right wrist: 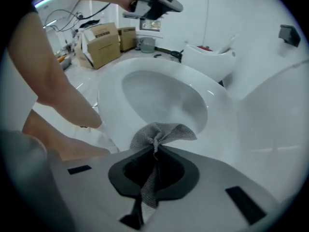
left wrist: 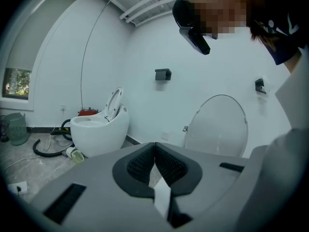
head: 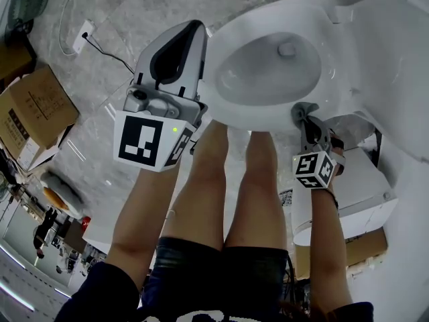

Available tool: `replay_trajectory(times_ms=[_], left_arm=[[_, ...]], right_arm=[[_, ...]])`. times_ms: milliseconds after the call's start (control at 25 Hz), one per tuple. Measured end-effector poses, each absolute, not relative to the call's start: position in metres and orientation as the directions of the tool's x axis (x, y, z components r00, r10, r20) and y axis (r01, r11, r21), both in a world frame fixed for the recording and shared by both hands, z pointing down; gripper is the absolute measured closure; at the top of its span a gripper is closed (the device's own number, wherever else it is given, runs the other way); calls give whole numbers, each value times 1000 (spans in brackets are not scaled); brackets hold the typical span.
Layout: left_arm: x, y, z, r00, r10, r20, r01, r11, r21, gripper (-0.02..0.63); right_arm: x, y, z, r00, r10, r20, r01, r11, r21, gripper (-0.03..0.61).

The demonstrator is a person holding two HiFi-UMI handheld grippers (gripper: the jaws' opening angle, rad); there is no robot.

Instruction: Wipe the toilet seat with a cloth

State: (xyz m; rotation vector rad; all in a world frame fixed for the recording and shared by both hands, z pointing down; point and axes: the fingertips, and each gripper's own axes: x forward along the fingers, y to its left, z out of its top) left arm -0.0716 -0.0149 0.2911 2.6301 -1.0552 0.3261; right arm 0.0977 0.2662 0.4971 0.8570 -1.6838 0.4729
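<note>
The white toilet seat rings the bowl in the head view, with its lid raised behind. A grey mesh cloth rests on the seat's near right rim, and my right gripper is shut on it. In the right gripper view the cloth bunches out of the closed jaws, over the seat. My left gripper is held up to the left of the bowl, off the toilet. Its jaws in the left gripper view are shut with nothing between them.
The person's bare legs stand right against the toilet front. Cardboard boxes lie on the marble floor at the left, with a wall socket and cable. A second toilet and a hose stand by the far wall.
</note>
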Motion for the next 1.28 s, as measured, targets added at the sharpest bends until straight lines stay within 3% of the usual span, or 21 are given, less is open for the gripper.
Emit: replay_trajectory(times_ms=[160, 320, 440, 560, 800, 960, 1080, 1280], left_arm=[[-66, -15, 290, 710, -632, 311, -697, -695, 177, 594], [-58, -14, 291, 711, -630, 313, -695, -698, 175, 594], [-54, -11, 291, 715, -623, 318, -690, -704, 172, 594], [-54, -8, 291, 714, -622, 322, -689, -705, 167, 594], [-45, -3, 292, 715, -621, 321, -689, -704, 171, 594], [-40, -2, 291, 716, -622, 317, -688, -705, 170, 594], [-37, -1, 290, 714, -625, 317, -691, -703, 170, 594], [-25, 3, 289, 718, -620, 318, -686, -709, 166, 594]], right_arm=[[60, 268, 498, -159, -298, 941, -778, 625, 67, 546], [-35, 269, 497, -341, -270, 900, -696, 717, -48, 546], [-65, 270, 495, -398, -258, 880, -651, 755, -73, 546], [-42, 277, 494, -390, -261, 883, -650, 758, -63, 546], [80, 287, 494, -231, -307, 923, -647, 757, 90, 546], [156, 279, 492, -65, -354, 933, -751, 633, 188, 546], [149, 286, 493, -49, -353, 934, -808, 564, 170, 546], [61, 301, 496, -216, -331, 918, -796, 604, 30, 546]])
